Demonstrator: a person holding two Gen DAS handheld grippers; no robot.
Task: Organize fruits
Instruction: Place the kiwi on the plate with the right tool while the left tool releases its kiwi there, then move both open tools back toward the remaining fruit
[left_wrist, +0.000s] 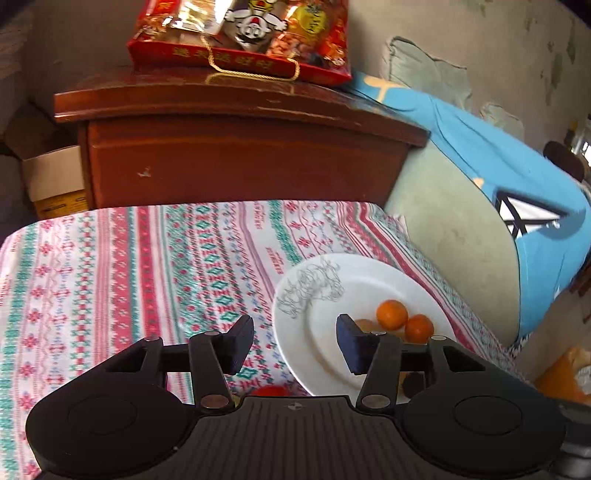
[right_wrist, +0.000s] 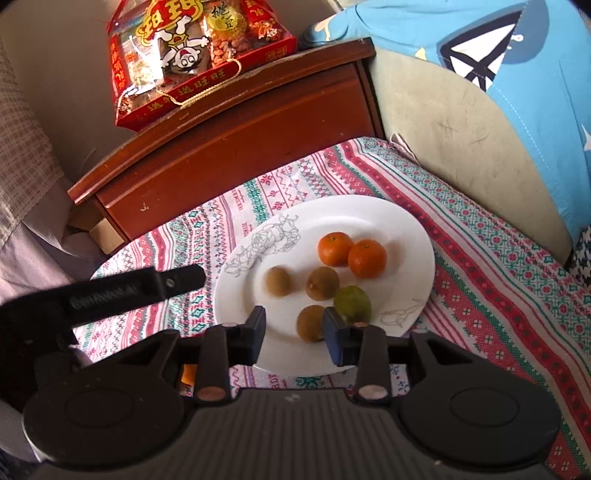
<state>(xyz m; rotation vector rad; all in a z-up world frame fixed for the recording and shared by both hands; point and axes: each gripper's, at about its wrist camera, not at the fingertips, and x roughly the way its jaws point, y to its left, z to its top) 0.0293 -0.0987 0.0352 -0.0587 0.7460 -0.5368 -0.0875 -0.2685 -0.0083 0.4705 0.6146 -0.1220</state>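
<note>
A white plate (right_wrist: 369, 214) lies on the patterned tablecloth (right_wrist: 498, 277). It holds two oranges (right_wrist: 334, 248) side by side, three brown kiwis (right_wrist: 279, 281) and a green fruit (right_wrist: 352, 304). My right gripper (right_wrist: 295, 336) stands open over the plate's near rim. The nearest kiwi (right_wrist: 311, 323) sits close to its right finger without being squeezed. My left gripper (left_wrist: 295, 343) is open and empty above the plate's (left_wrist: 369, 273) left rim, with the oranges (left_wrist: 391, 314) to its right. A red fruit (left_wrist: 271, 390) peeks out beneath it.
A brown wooden cabinet (right_wrist: 236, 147) stands behind the table with a red snack bag (right_wrist: 192, 55) on top. A blue cushion (right_wrist: 517, 74) rests on a pale chair at the right. A cardboard box (left_wrist: 55, 177) sits left of the cabinet.
</note>
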